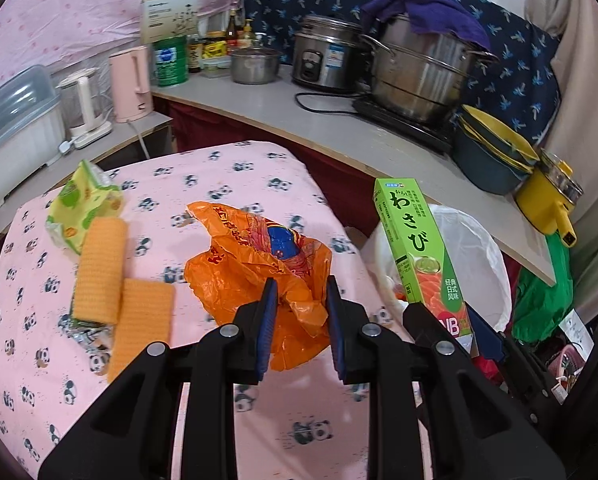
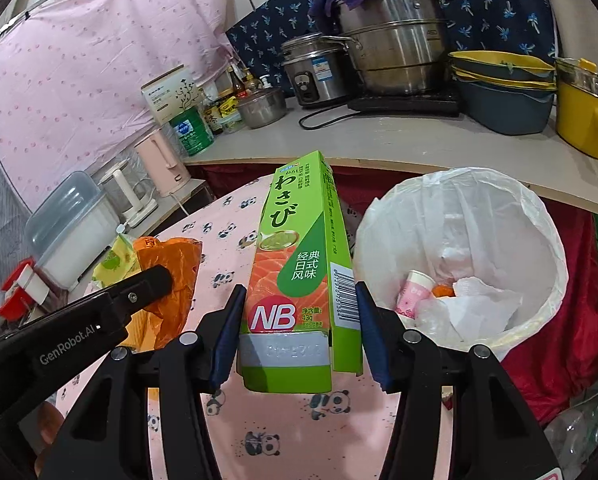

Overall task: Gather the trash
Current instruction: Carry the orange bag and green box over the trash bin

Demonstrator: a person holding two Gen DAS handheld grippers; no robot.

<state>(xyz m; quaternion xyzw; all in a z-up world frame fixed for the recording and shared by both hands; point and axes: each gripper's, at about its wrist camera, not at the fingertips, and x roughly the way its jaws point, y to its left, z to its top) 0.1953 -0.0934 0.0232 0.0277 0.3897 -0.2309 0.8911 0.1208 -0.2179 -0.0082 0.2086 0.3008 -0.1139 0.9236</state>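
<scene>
My left gripper (image 1: pixel 299 286) is shut on a crumpled orange plastic bag (image 1: pixel 255 256) lying on the pink panda tablecloth (image 1: pixel 179 400). My right gripper (image 2: pixel 297 290) is shut on a green wasabi box (image 2: pixel 299 264), held upright above the table's right edge; the box also shows in the left wrist view (image 1: pixel 423 252). A trash bin lined with a white bag (image 2: pixel 519 216) stands just right of the box, holding a paper cup (image 2: pixel 413 290) and tissues. Two orange wafer pieces (image 1: pixel 103 268) and a yellow-green wrapper (image 1: pixel 81 204) lie at the table's left.
A curved counter (image 1: pixel 339 128) behind the table holds steel pots (image 1: pixel 419 72), a rice cooker (image 1: pixel 325 56), stacked bowls (image 1: pixel 495 152), a yellow pot (image 1: pixel 551 196), a pink kettle (image 1: pixel 131 84) and jars. A green bag (image 1: pixel 543 292) hangs right of the bin.
</scene>
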